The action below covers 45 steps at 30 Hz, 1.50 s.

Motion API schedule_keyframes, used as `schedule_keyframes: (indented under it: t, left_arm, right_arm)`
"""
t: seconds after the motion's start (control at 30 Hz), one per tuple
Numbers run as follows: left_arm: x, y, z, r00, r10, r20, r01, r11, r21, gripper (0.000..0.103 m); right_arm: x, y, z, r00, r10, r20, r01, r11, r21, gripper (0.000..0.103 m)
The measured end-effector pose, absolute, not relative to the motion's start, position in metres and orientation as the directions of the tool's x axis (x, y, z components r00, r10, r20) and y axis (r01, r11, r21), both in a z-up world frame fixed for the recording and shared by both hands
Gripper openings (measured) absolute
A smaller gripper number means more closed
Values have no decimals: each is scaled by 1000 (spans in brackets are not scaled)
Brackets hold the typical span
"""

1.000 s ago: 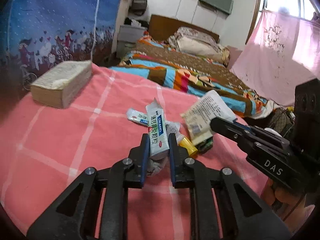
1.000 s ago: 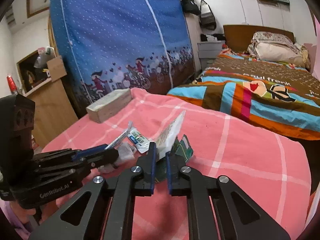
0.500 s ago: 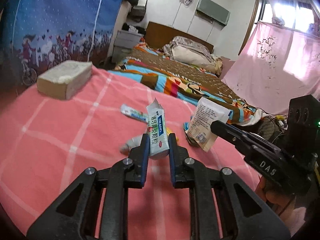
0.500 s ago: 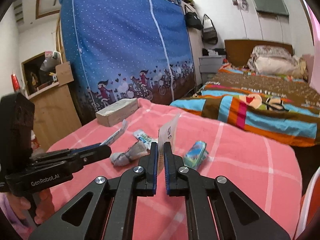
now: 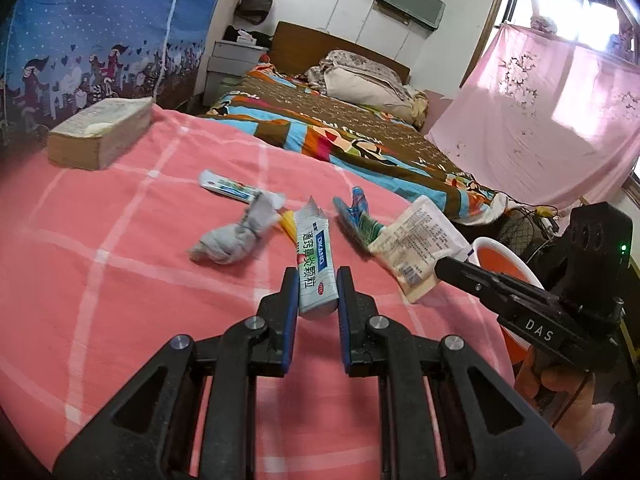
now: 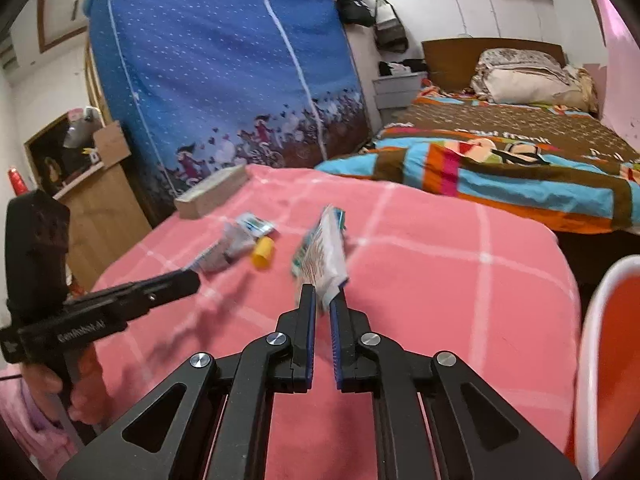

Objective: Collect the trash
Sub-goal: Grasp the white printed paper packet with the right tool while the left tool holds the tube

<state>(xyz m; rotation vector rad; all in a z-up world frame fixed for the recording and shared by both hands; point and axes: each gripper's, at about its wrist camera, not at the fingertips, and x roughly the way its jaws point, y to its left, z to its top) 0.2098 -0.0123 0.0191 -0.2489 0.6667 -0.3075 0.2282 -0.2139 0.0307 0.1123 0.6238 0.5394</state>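
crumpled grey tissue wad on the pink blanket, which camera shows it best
The left wrist view. There the crumpled grey tissue wad lies fully visible on the pink blanket, just left of the sachet held in the left gripper. In the right wrist view the wad is farther away, blurred and partly hidden behind the left gripper.

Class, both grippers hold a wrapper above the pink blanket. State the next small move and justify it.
Probably carry the right gripper, shut on the white printed paper packet, rightward over the orange bin with the white rim and release; the bin's mouth sits just beside it. The left gripper would follow with its white-and-blue sachet.
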Motion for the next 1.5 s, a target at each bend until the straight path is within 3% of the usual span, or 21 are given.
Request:
schedule_keyframes:
  t: [0.1, 0.17, 0.23, 0.37, 0.63, 0.93, 1.03, 1.37, 1.5]
  left_arm:
    - [211, -17, 17, 736, -360, -573, 198, 924, -327, 22]
    - [210, -18, 15, 735, -357, -577, 193, 925, -326, 22]
    - [210, -17, 14, 735, -353, -579, 186, 926, -328, 22]
    - [210, -13, 13, 735, -352, -579, 168, 923, -348, 22]
    - [213, -12, 8, 721, -350, -598, 147, 921, -361, 22]
    - [216, -11, 1, 693, -356, -627, 134, 918, -373, 22]
    - [216, -11, 0, 688, -355, -632, 134, 919, -370, 22]
    - [216, -14, 1, 689, -347, -636, 137, 924, -356, 21]
    - [215, -15, 1, 690, -356, -630, 146, 922, -360, 21]
  right_arm:
    - [226, -221, 29, 688, 490, -535, -426, 870, 248, 12]
    - [223, -223, 31, 709, 456, -539, -413, 887, 207, 24]
    - [221, -224, 33, 723, 442, -532, -408, 894, 188, 44]
    - [222, -226, 35, 736, 423, -529, -398, 902, 167, 48]
    - [236, -219, 29, 731, 403, -550, -393, 908, 143, 73]
    - [262, -202, 12, 654, 409, -637, -387, 904, 183, 72]
    - [258, -200, 13, 657, 412, -631, -399, 901, 172, 57]
    - [252, -208, 12, 648, 461, -606, -404, 883, 239, 54]
    - [248, -207, 13, 659, 458, -597, -408, 884, 227, 48]
